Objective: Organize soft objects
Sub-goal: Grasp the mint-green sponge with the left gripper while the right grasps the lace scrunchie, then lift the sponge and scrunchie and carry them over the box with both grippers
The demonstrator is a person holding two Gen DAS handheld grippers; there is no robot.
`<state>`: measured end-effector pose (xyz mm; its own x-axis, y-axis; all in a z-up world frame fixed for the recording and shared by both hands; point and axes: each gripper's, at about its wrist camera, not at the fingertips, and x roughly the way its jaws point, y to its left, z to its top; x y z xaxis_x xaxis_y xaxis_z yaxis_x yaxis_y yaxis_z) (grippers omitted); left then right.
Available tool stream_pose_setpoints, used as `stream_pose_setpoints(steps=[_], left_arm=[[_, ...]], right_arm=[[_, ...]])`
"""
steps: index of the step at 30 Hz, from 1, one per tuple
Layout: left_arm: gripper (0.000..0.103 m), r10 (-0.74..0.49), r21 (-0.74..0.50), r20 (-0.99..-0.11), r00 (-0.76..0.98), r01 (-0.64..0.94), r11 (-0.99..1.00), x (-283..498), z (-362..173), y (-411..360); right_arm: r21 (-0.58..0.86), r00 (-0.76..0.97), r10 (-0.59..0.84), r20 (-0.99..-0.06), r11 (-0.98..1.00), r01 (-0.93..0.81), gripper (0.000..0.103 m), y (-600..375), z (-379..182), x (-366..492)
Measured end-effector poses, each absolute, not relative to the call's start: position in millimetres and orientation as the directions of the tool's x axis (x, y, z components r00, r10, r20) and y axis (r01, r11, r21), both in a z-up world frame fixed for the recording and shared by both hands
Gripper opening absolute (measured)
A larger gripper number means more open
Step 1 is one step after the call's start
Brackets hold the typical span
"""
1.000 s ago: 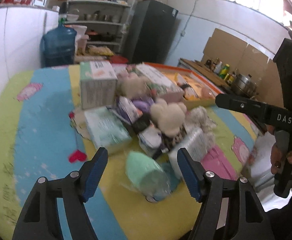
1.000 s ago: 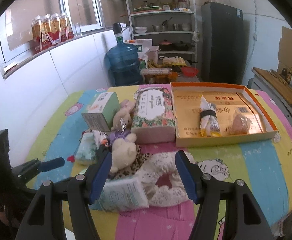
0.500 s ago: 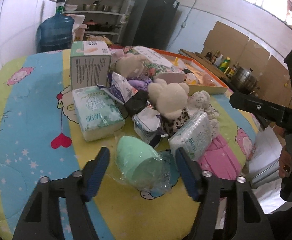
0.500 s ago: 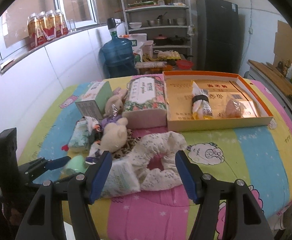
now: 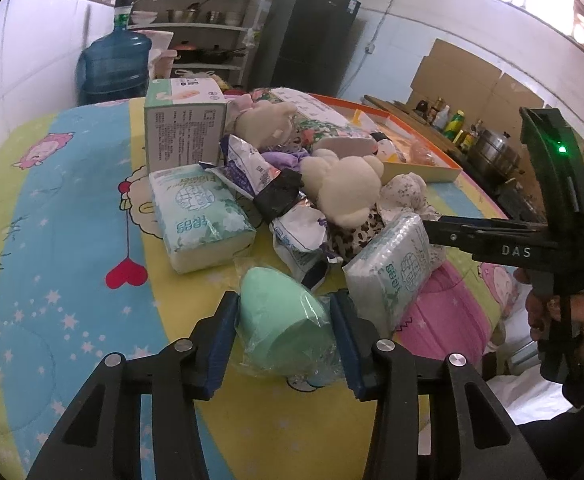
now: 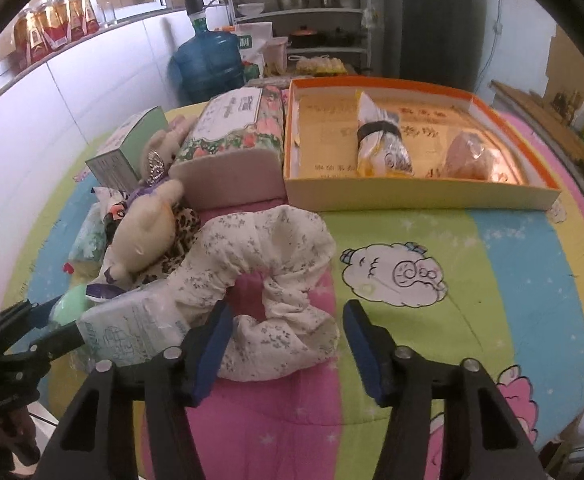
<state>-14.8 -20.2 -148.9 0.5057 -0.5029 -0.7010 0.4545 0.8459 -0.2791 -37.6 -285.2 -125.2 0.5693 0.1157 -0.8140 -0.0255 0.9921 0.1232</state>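
Observation:
A mint-green egg-shaped sponge in clear wrap (image 5: 279, 320) lies on the bright quilt near its front edge. My left gripper (image 5: 283, 304) has it between its blue pads; the jaws are closing and both pads touch it. A white floral scrunchie (image 6: 275, 248) lies in front of my right gripper (image 6: 287, 312). Those jaws are closing too: the left pad rests against the fabric, the right pad stands clear of it. A cream plush toy (image 5: 348, 192), two tissue packs (image 5: 199, 216) (image 5: 392, 268) and small pouches are heaped behind the sponge.
An orange-rimmed box (image 6: 412, 84) at the back right holds a snack bag and a wrapped bun. A floral tissue box (image 6: 231, 132) and a green carton (image 5: 183, 128) stand behind the heap. A water jug (image 6: 207, 60) and shelves lie beyond the bed.
My left jaws have narrowed from wide open to touching the sponge. My right gripper has dropped toward the scrunchie and its jaws have narrowed a little.

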Motion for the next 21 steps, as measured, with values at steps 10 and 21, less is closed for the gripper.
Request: stream_pose_setpoints(steps=[10, 21], left_arm=[[0.047, -0.497, -0.277, -0.701, 0.511, 0.448, 0.85, -13.4, -148.6, -18.2], [0.047, -0.511, -0.272, -0.666, 0.543, 0.461, 0.845, -12.0, -131.9, -13.2]], right_arm=[[0.164, 0.527, 0.164, -0.834, 0.985, -0.048, 0.016, -282.4, -136.1, -32.3], [0.16, 0.594, 0.141, -0.792, 0.987, -0.021, 0.012, -291.8, -110.8, -44.3]])
